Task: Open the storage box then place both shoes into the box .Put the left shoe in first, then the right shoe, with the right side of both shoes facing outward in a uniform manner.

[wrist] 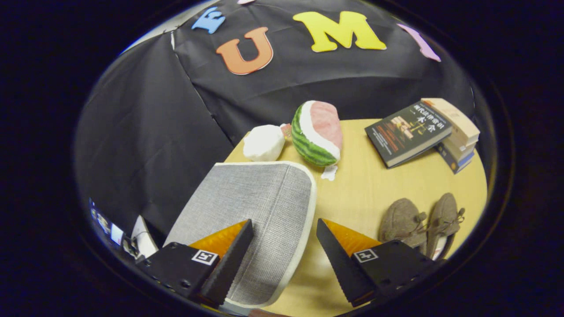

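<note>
A grey fabric storage box (255, 207) with a pale rim lies on the wooden table (370, 189), its lid closed. My gripper (285, 229) hovers open above the box's right edge: one finger sits over the lid, the other over bare table beside it, and nothing is held between them. Two brown lace-up shoes (423, 222) lie side by side on the table to the right of the fingers, toes pointing away from me. The nearer part of the shoes is hidden behind the right finger's body.
Beyond the box stand a toy watermelon slice (318, 133) and a white lump (263, 143). A stack of books (425, 132) lies at the table's far right. Black cloth walls close in behind and to the left. Bare tabletop stretches between box, books and shoes.
</note>
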Demonstrator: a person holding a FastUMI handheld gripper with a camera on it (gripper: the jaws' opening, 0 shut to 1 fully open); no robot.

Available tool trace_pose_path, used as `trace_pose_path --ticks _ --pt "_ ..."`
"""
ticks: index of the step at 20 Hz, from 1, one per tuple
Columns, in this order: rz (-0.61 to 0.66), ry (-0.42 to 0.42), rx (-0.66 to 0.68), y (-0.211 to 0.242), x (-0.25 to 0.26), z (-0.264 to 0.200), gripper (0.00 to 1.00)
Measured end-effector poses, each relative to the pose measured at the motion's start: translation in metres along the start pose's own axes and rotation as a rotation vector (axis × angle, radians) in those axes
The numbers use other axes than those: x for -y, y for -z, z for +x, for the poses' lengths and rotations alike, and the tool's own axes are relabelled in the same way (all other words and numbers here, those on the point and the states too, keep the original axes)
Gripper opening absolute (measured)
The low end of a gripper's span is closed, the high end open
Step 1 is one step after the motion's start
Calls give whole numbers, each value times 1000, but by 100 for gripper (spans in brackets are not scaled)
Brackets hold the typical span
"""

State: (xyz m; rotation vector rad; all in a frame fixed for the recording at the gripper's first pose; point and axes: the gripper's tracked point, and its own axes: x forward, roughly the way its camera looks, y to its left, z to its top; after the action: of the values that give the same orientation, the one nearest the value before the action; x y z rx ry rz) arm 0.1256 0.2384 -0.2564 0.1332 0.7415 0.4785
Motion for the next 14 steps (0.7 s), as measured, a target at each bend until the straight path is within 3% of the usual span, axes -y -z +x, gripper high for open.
trace_pose_path --ticks 2,6,11,14 --pt "37 -42 2 -2 2 6 94" --pt "115 -105 -35 2 3 7 80" --pt "251 -201 -91 8 9 11 80" --pt "329 -271 -124 12 13 17 88"
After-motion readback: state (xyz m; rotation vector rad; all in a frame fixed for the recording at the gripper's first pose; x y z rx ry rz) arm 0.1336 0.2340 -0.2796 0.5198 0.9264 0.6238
